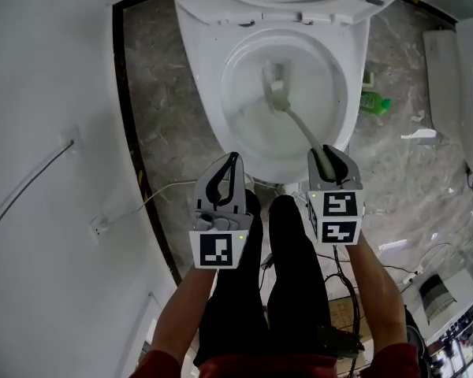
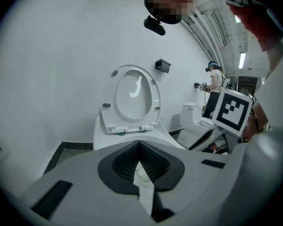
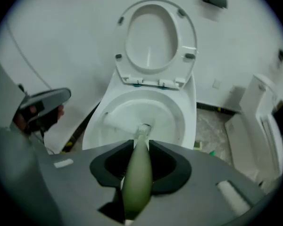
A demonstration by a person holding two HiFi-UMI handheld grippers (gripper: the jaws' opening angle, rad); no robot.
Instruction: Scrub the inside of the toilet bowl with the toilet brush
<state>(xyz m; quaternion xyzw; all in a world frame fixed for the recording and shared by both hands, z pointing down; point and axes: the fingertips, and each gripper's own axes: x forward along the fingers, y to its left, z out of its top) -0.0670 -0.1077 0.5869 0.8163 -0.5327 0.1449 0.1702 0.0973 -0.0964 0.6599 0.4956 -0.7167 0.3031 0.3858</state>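
Scrubbing in hand: right hand-held gripper (image 1: 325, 157) clamped on toilet brush (image 1: 280, 93) handle, bristles down inside toilet bowl (image 1: 211, 101), toward its back. Left hand-held gripper (image 1: 235, 160) closed, empty, just short of bowl's front rim. Next, probably: sweep bristles round bowl wall.

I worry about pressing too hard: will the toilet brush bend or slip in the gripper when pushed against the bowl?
The toilet brush has a long, thin handle, so it probably flexes a little. Its smooth handle, clamped only at its end by the right gripper, may twist.
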